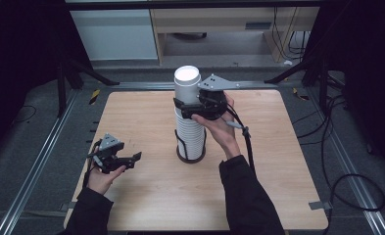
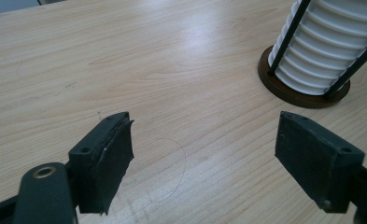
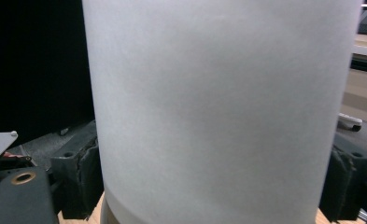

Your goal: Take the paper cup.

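Observation:
A tall stack of white paper cups (image 1: pixel 190 134) stands in a black wire holder with a round brown base (image 1: pixel 190 157) at the middle of the wooden table (image 1: pixel 146 200). My right gripper (image 1: pixel 187 106) is shut on the top cup (image 1: pixel 186 82), one jaw on each side of it, high on the stack. In the right gripper view the cup's white wall (image 3: pixel 218 107) sits between both pads (image 3: pixel 76 179). My left gripper (image 1: pixel 133 159) is open, low over the table left of the holder. Its view shows bare wood between the jaws (image 2: pixel 204 149), with the stack (image 2: pixel 326 51) at the upper right.
Black frame struts (image 1: pixel 89 73) slant down behind the table's far corners. Cables (image 1: pixel 349 186) lie on the grey floor at the right. A white cabinet (image 1: pixel 114 34) and a wooden desk (image 1: pixel 209 22) stand at the back. Metal rails (image 1: pixel 31 176) run beside the table.

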Tool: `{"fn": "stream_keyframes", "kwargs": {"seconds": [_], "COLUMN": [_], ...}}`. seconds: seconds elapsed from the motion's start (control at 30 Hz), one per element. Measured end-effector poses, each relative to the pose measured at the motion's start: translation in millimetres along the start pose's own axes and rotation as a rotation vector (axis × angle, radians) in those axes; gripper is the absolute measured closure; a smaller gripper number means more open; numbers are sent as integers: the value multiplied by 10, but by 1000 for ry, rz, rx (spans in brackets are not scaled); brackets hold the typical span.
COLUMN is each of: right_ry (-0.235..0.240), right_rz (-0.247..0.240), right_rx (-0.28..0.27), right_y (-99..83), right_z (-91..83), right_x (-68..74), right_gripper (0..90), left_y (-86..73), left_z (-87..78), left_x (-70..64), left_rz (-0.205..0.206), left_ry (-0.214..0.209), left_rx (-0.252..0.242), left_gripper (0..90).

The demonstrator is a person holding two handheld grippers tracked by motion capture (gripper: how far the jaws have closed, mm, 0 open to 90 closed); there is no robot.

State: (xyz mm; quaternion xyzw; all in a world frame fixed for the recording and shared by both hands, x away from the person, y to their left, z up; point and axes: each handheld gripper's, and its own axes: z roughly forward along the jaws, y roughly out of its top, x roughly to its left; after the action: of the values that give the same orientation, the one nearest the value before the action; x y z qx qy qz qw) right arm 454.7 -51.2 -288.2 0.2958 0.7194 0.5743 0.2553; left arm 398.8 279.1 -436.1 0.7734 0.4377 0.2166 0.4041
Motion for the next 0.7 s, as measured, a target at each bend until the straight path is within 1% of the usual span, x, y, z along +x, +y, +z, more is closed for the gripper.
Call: {"fn": "stream_keyframes", "kwargs": {"seconds": [0.13,0.3,0.4,0.7], "right_ry": [-1,2,2,-8], "right_rz": [-5,-7,-11,-31], "right_rx": [-1,-25,-29,-66], "right_y": [49,116,151,350], "right_z": [-22,-64,-83,-186], "right_x": [2,-10,-14,-6], "right_gripper": [141,143,142,144], "left_y": [0,0,0,1], "left_z": [0,-1,-2,-5], "left_x": [1,4,4,3], "left_rz": [0,-3,-3,-4], "left_ry": [0,0,0,-1], "left_rx": [1,0,0,-1], "left_gripper": [184,184,184,184]}}
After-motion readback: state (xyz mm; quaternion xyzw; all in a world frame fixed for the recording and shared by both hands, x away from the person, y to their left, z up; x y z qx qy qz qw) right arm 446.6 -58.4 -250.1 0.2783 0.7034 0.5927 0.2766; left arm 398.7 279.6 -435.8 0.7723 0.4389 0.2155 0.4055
